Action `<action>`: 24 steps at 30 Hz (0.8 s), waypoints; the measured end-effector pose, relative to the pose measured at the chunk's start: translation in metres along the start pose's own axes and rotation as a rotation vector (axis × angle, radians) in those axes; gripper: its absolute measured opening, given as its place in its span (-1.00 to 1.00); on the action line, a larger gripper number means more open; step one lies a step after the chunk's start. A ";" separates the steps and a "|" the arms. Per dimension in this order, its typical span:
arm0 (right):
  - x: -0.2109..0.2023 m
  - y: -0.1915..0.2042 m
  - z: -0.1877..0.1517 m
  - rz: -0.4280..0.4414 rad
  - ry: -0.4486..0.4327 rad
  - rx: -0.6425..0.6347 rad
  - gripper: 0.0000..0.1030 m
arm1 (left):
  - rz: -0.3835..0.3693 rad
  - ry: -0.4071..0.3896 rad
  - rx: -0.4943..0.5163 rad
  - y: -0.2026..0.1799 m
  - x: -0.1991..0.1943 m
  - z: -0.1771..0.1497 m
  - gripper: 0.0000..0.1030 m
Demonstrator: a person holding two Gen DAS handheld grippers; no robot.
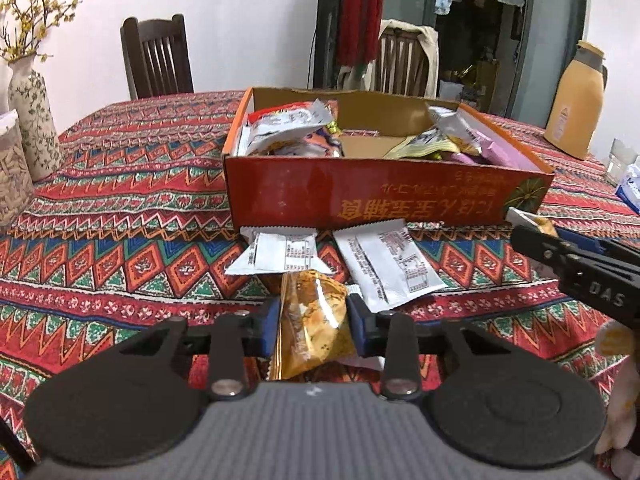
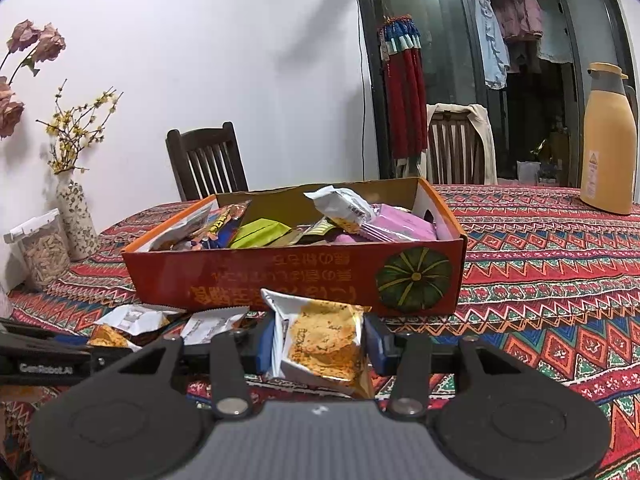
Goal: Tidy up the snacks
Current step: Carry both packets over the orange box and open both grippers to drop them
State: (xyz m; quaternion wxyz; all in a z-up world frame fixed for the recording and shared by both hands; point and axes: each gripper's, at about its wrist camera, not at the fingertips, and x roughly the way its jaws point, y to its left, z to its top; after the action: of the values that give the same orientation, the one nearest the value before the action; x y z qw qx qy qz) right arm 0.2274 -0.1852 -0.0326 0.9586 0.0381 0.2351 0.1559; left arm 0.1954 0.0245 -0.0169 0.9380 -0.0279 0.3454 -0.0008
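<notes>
A red cardboard box [image 1: 360, 196] [image 2: 320, 276] with several snack packets inside stands on the patterned tablecloth. My left gripper [image 1: 314, 320] is shut on an orange snack packet [image 1: 316, 312], held in front of the box. Two white packets [image 1: 280, 254] [image 1: 392, 264] lie face down between it and the box. My right gripper [image 2: 320, 346] is shut on a white and orange cracker packet [image 2: 324, 344], close to the box's front wall. The right gripper also shows at the right edge of the left wrist view [image 1: 532, 226]. The left gripper shows at the left edge of the right wrist view [image 2: 100, 340].
A flowered vase [image 1: 30, 120] [image 2: 78, 224] and a clear jar [image 2: 40, 252] stand at the left. A tan thermos jug [image 1: 576, 104] [image 2: 608, 140] stands at the right rear. Two wooden chairs [image 1: 158, 56] [image 2: 456, 144] are behind the table. A blue tissue pack [image 1: 628, 190] lies at the right.
</notes>
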 end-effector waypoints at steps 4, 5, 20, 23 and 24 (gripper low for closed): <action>-0.005 0.001 0.001 0.003 -0.007 -0.006 -0.14 | -0.015 -0.049 -0.001 -0.002 -0.016 0.001 -0.35; -0.007 0.002 0.003 0.007 -0.013 -0.007 -0.14 | -0.022 -0.067 0.007 -0.003 -0.022 0.002 -0.35; -0.023 0.003 0.063 -0.025 -0.164 -0.074 -0.13 | -0.050 -0.280 0.036 -0.023 -0.052 0.062 -0.34; -0.015 0.003 0.083 -0.040 -0.195 -0.082 -0.13 | -0.061 -0.304 0.022 -0.025 -0.048 0.081 -0.34; -0.012 0.003 0.089 -0.045 -0.203 -0.085 -0.13 | -0.064 -0.311 0.018 -0.027 -0.046 0.088 -0.34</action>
State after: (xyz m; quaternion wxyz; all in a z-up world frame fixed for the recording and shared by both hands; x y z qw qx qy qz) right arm 0.2581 -0.1862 0.0520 0.9815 0.0079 0.1308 0.1394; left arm 0.2177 0.0033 0.0810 0.9799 -0.0302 0.1950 -0.0293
